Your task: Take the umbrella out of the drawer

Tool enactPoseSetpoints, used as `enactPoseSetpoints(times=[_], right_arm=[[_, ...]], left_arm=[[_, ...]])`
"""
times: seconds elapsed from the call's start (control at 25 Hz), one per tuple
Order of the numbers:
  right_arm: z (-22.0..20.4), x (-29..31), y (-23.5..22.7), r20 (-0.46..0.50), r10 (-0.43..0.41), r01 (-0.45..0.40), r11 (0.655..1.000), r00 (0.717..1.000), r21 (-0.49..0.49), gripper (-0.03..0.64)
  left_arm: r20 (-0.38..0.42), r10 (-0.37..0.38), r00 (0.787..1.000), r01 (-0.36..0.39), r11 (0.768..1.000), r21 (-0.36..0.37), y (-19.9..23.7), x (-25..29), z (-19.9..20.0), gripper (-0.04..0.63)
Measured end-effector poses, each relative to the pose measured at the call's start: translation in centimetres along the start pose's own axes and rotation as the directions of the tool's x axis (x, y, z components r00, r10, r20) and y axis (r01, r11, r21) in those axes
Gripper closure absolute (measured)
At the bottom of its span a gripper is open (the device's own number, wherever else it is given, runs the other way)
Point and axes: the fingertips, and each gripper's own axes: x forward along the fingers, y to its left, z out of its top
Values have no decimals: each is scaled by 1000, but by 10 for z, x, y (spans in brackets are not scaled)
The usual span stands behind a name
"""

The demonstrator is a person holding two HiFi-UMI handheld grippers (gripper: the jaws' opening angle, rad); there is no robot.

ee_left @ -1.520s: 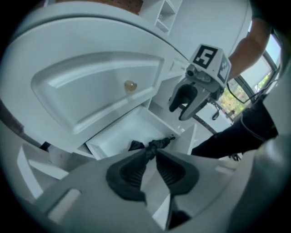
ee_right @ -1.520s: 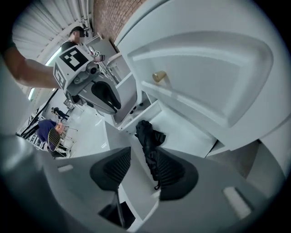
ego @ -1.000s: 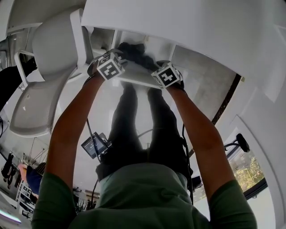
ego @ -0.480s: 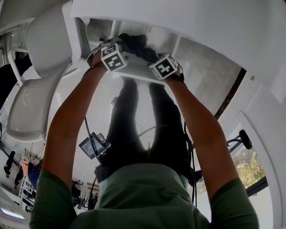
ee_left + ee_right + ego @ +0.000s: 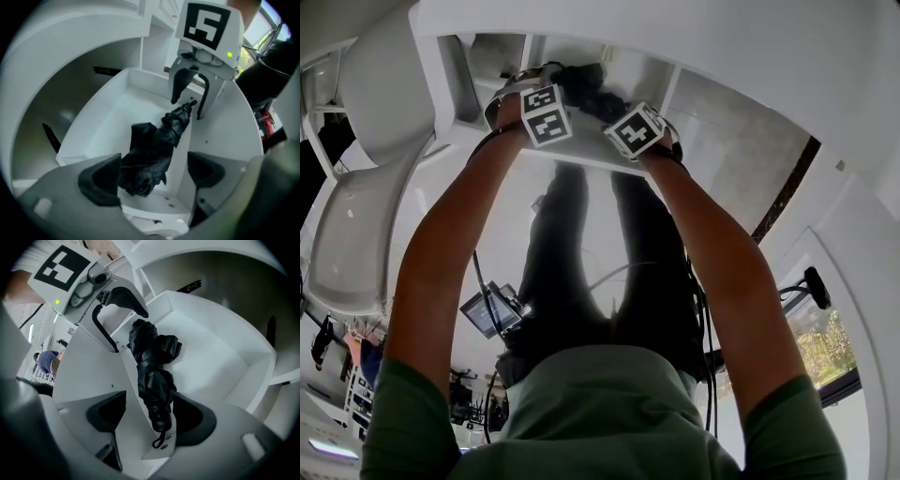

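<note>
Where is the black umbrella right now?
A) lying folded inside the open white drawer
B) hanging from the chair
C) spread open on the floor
A: the folded black umbrella lies on the bottom of the open white drawer.

Office-like rm: white desk [image 5: 694,47], drawer [image 5: 105,124], chair [image 5: 366,197].

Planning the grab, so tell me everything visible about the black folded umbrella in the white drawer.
The black fabric folding umbrella is collapsed, canopy loosely crumpled, with a short handle and cord loop at one end. It lies flat in the open white drawer, along one wall. The left gripper straddles its canopy end with opening jaws, the right gripper its handle end with open jaws; neither grips.
</note>
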Motion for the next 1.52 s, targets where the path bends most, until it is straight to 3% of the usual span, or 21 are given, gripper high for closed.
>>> enactPoseSetpoints(times=[0.2,0.4,0.84,1.28,1.52], right_arm=[[-3,10,-2,-41,6,-6,1000,999,-13,310],[2,19,-1,-49,12,-14,999,999,-46,308],[5,40,-14,-123,-48,40,997,991,-67,313],[8,35,-22,-111,-81,73,995,990,-70,355],[7,28,-18,-121,-103,97,994,987,-59,403]], left_arm=[[-26,-10,1000,11,998,54,0,13,2,155],[-46,-19,999,21,998,53,1,22,-1,152],[-49,28,998,-22,994,102,13,40,3,154],[-22,99,995,-94,982,163,23,40,13,170],[-18,69,997,-66,988,143,20,34,14,201]])
